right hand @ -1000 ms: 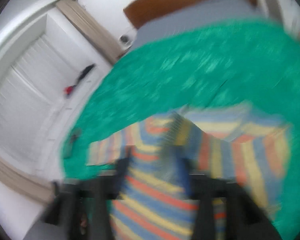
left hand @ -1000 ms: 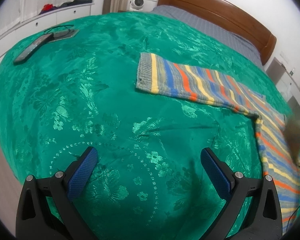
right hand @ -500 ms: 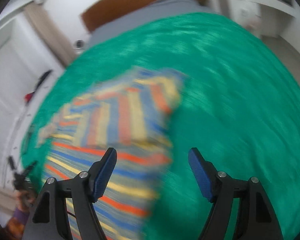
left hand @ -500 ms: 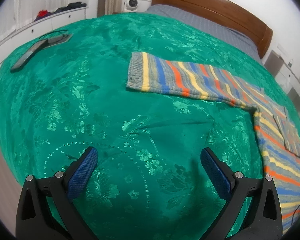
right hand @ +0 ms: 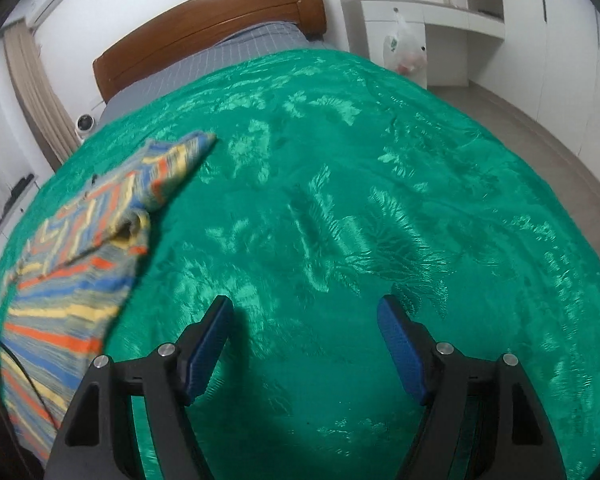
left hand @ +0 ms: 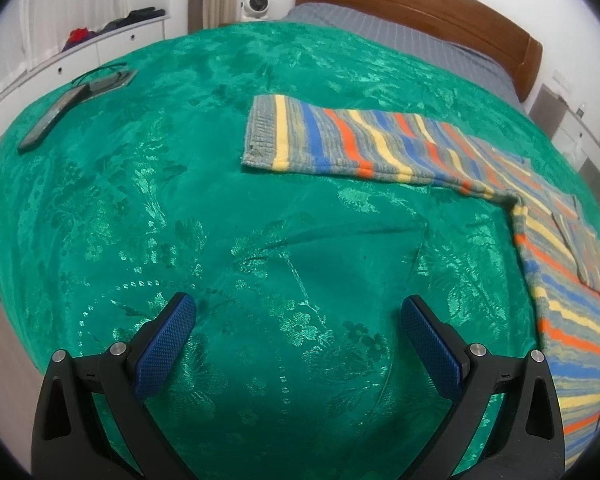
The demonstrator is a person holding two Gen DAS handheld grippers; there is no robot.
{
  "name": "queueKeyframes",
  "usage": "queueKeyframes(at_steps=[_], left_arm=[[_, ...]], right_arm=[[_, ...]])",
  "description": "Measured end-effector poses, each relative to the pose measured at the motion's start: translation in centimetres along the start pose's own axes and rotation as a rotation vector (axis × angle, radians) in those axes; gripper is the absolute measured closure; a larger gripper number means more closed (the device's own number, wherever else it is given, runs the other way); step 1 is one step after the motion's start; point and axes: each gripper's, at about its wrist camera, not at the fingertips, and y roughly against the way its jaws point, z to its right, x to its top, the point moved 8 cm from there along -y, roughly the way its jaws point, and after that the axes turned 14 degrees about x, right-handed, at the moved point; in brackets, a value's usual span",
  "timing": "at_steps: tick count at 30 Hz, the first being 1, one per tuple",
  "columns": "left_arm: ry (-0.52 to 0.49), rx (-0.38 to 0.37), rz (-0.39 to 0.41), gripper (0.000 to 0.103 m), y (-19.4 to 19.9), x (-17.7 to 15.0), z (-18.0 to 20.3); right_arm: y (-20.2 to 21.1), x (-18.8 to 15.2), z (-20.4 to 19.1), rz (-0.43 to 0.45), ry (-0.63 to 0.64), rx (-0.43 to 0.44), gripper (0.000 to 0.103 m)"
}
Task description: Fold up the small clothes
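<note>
A striped knit sweater in blue, orange, yellow and grey lies flat on the green bedspread. One sleeve stretches left; the other sleeve is folded over the body at the right. My left gripper is open and empty, hovering over bare bedspread in front of the stretched sleeve. In the right wrist view the sweater lies at the left. My right gripper is open and empty over the bedspread, to the right of the sweater.
A phone and a dark flat device with a cable lie at the bedspread's far left. The wooden headboard is at the back. A white cabinet with a plastic bag stands beside the bed.
My right gripper let go of the sweater's sleeve, which now lies folded over the body, and swung right over bare bedspread. The left gripper stayed open and barely shifted.
</note>
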Motion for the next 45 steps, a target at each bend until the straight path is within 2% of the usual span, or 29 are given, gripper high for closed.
queueKeyframes(at_steps=[2,8,18,20,22,24,26,30,33,36,40,45], left_arm=[[-0.016,0.014,0.0,0.0,-0.2,-0.1,0.2],[-0.048,0.036,-0.001,0.0,-0.3,-0.4,0.5],[-0.08,0.056,-0.026,0.0,-0.3,-0.7,0.7],[-0.081,0.032,-0.054,0.0,0.1,-0.7,0.6],[-0.067,-0.037,-0.08,0.001,0.7,0.1,0.6],[-0.027,-0.099,-0.093,0.001,1.0,1.9,0.2],[0.003,-0.122,-0.087,0.001,0.7,4.6,-0.3],[-0.008,-0.065,-0.068,0.001,-1.8,9.9,-0.9],[-0.012,-0.006,-0.136,0.002,-5.3,11.6,-1.1],[-0.015,-0.01,-0.17,0.002,-6.6,11.6,-0.4],[-0.079,-0.016,-0.171,0.005,-6.8,11.1,2.0],[-0.108,0.01,-0.193,0.017,-7.8,10.7,2.6]], right_arm=[[-0.4,-0.3,-0.1,0.025,0.018,0.012,0.02],[-0.6,-1.2,-0.2,0.063,0.046,0.046,0.009],[-1.4,-1.5,-0.9,0.052,0.095,0.004,0.005],[-1.5,-1.5,-0.8,0.049,0.097,0.001,0.004],[-1.5,-1.5,-0.9,0.048,0.099,0.001,0.004],[-1.6,-1.5,-0.9,0.046,0.102,0.001,0.003],[-1.7,-1.5,-1.0,0.041,0.11,0.001,0.001],[-1.9,-1.5,-1.0,0.038,0.119,-0.006,0.001],[-1.9,-1.6,-1.0,0.037,0.12,-0.008,0.001],[-1.8,-1.6,-1.0,0.038,0.122,-0.012,0.001],[-1.8,-1.6,-1.0,0.038,0.124,-0.013,0.0],[-1.8,-1.6,-1.0,0.039,0.125,-0.013,0.0]])
